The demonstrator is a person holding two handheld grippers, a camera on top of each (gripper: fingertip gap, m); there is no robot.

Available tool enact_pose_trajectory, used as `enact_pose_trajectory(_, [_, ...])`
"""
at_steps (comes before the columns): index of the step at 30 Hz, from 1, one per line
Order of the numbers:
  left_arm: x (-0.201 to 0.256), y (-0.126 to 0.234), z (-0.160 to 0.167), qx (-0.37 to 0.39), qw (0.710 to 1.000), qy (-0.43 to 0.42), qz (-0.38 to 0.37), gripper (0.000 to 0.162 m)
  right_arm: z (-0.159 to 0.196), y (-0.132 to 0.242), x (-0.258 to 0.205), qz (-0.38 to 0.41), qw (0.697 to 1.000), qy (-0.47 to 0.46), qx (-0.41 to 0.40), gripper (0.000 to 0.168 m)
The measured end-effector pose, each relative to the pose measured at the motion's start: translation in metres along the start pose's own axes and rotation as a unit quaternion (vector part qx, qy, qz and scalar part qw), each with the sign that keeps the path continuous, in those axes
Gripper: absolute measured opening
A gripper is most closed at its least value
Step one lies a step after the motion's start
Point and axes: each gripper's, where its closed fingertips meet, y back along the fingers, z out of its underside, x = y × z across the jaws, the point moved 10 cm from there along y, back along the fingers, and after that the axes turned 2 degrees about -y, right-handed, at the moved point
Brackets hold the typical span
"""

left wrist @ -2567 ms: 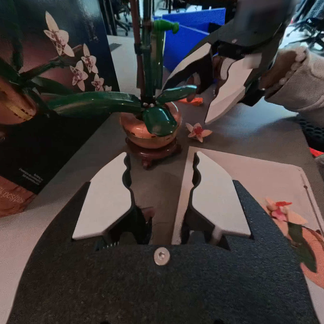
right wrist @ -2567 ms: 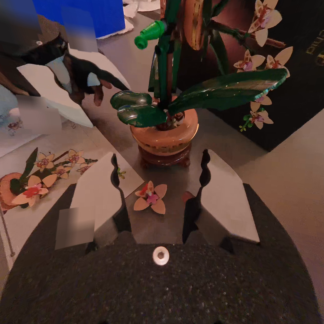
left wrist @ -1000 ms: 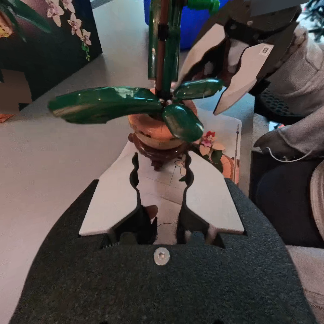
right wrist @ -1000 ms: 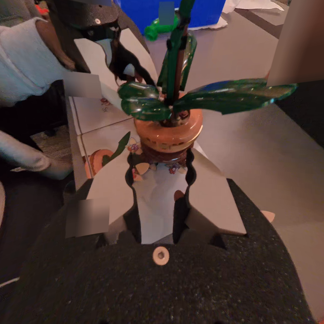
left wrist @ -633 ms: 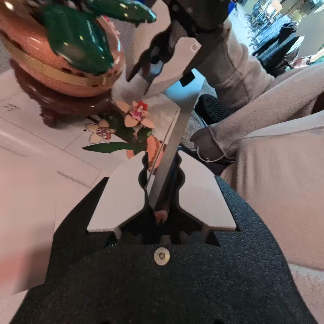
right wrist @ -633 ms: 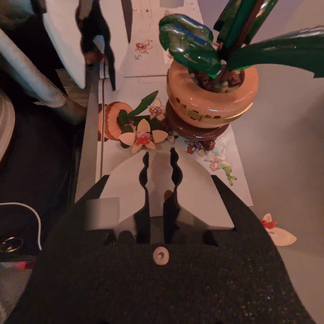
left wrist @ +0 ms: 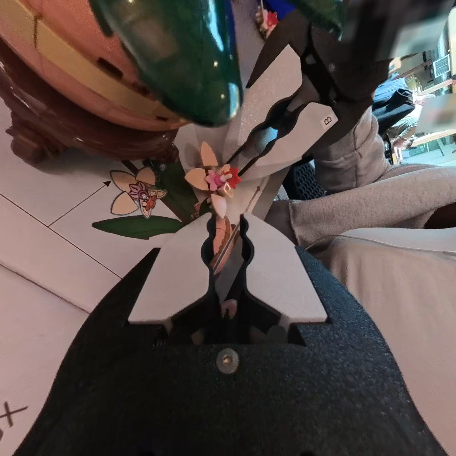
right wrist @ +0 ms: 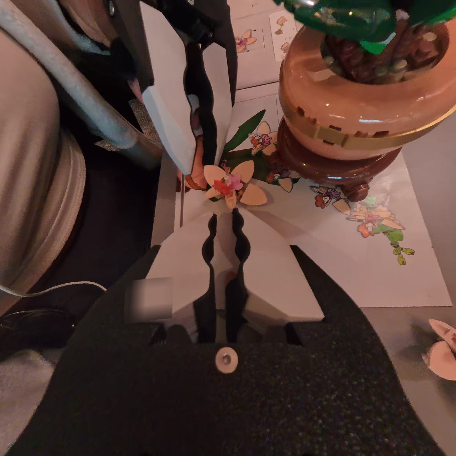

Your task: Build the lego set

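The left tongs (left wrist: 225,217) and right tongs (right wrist: 223,212), both narrowly parted and empty, flanked a loose flower (right wrist: 230,185) lying on the instruction sheet (right wrist: 370,271). The potted plant (right wrist: 357,111) stood built; this flower and another (right wrist: 441,345) on the desk awaited attachment.

my two claws (left wrist: 225,217) (right wrist: 224,212), one built flower (right wrist: 230,183) between them, one potted plant (right wrist: 357,98), one instruction sheet (right wrist: 370,271), a second loose flower (right wrist: 441,350) near right

white sticker (left wrist: 327,120) with writing, hand-held gripper (left wrist: 240,170)
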Motion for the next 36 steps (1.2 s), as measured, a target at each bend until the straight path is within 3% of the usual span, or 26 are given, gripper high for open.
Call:
enact_pose_trajectory(9, [-0.003, -0.005, -0.005, -0.01, 1.0, 0.021, -0.003, 0.006, 0.003, 0.001, 0.001, -0.007, 1.0, -0.004, 0.019, 0.012])
enact_pose_trajectory(13, [0.004, -0.003, -0.003, 0.02, 0.999, -0.03, 0.011, 0.004, 0.005, 0.005, -0.001, -0.018, 0.999, 0.002, 0.029, 0.011])
enact_pose_trajectory(16, [0.014, 0.004, -0.003, 0.05, 0.992, -0.117, -0.011, 0.0, 0.007, 0.012, -0.003, -0.029, 0.998, -0.006, 0.047, 0.013])
enact_pose_trajectory(22, [0.027, 0.01, 0.0, 0.039, 0.948, -0.284, -0.134, 0.0, 0.008, 0.026, -0.002, -0.013, 0.996, -0.026, 0.082, 0.021])
enact_pose_trajectory(27, [0.046, 0.015, -0.003, 0.045, 0.885, -0.413, -0.211, 0.0, -0.01, 0.029, -0.015, 0.051, 0.986, 0.079, 0.136, 0.035])
enact_pose_trajectory(36, [0.061, 0.015, -0.001, 0.036, 0.831, -0.497, -0.246, 0.0, -0.026, 0.027, -0.025, 0.065, 0.978, 0.131, 0.147, 0.026])
